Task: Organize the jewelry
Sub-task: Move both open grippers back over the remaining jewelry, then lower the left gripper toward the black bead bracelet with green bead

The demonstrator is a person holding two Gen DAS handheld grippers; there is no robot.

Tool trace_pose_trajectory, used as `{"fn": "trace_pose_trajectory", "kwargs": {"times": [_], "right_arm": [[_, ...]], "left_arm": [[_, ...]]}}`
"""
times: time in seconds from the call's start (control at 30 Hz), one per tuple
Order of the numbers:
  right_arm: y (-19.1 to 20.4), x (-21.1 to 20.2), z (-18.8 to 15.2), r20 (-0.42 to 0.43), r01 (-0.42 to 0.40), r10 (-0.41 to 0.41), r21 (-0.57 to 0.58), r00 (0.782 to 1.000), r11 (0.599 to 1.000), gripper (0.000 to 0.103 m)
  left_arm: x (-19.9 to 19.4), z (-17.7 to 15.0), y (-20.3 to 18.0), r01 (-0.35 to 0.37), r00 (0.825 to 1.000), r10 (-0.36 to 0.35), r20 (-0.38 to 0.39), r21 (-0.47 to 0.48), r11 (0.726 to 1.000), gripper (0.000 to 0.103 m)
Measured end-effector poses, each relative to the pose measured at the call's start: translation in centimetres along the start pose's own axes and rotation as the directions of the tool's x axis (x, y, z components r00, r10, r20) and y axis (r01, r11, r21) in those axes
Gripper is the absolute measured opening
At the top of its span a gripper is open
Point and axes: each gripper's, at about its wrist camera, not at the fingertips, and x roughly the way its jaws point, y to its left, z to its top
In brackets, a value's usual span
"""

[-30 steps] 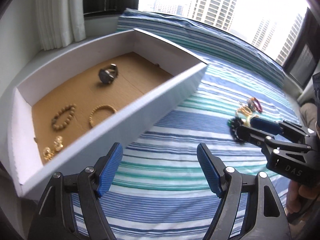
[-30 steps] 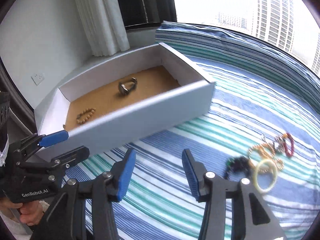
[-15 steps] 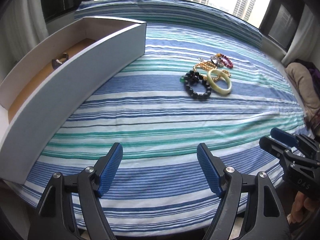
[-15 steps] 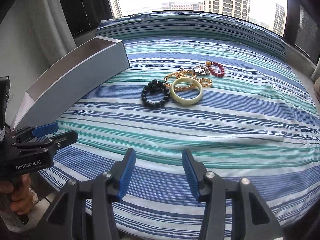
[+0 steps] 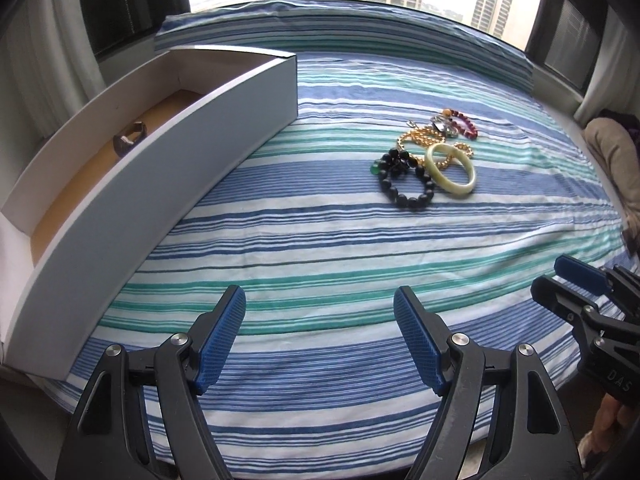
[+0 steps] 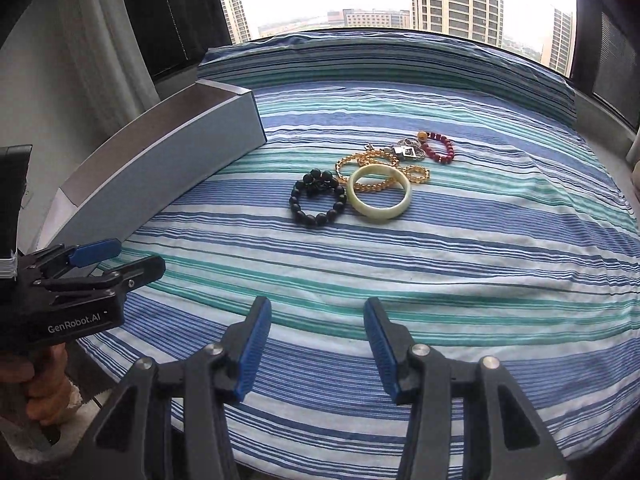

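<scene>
A pile of jewelry lies on the striped bed: a black bead bracelet (image 5: 406, 184) (image 6: 318, 200), a pale green bangle (image 5: 450, 170) (image 6: 380, 194), gold chain bracelets (image 5: 420, 138) (image 6: 368, 164), a red bead bracelet (image 5: 464, 122) (image 6: 440, 146) and a silver clasp (image 6: 406, 152). A white box (image 5: 172, 168) (image 6: 160, 172) with a brown floor stands at the left and holds a dark ring (image 5: 130, 140). My left gripper (image 5: 320, 330) is open and empty, near the bed's front edge. My right gripper (image 6: 318, 334) is open and empty, short of the pile.
The bed's front edge runs just under both grippers. A window with curtains (image 6: 116, 40) lies beyond the bed. A beige bundle (image 5: 612, 156) sits at the far right. The other gripper shows at each view's side (image 5: 580, 292) (image 6: 112, 260).
Both grippers have drawn back from the box and turned right toward the jewelry pile. In the last half second the views crept slightly closer. Both stay open.
</scene>
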Motion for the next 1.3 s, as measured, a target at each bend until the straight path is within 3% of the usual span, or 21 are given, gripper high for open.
{"fn": "trace_pose_trajectory", "kwargs": {"times": [0.27,0.6,1.0,1.3], "right_arm": [[-1.4,0.8,-0.3,-0.02,0.002,-0.001,0.037,1.0,0.999,0.049],[-3.3,1.0,-0.1,-0.015,0.001,0.0,0.085,1.0,0.996,0.049],[-6.5,0.5,-1.5,-0.024,0.013,-0.01,0.161,1.0,0.987,0.049],[-7.6,0.8,-1.7,-0.029,0.012,-0.006,0.189,1.0,0.982,0.049]], "left_arm": [[2.4,0.8,0.2,-0.004,0.999,0.004,-0.051,-0.006,1.0,0.078],[8.2,7.0,-1.5,0.124,0.99,-0.121,-0.074,0.039,0.992,0.078],[14.6,9.9,-5.7,0.093,0.99,-0.078,-0.118,0.134,0.987,0.077],[15.7,9.7,-6.5,0.073,0.993,-0.059,-0.104,0.137,0.988,0.052]]}}
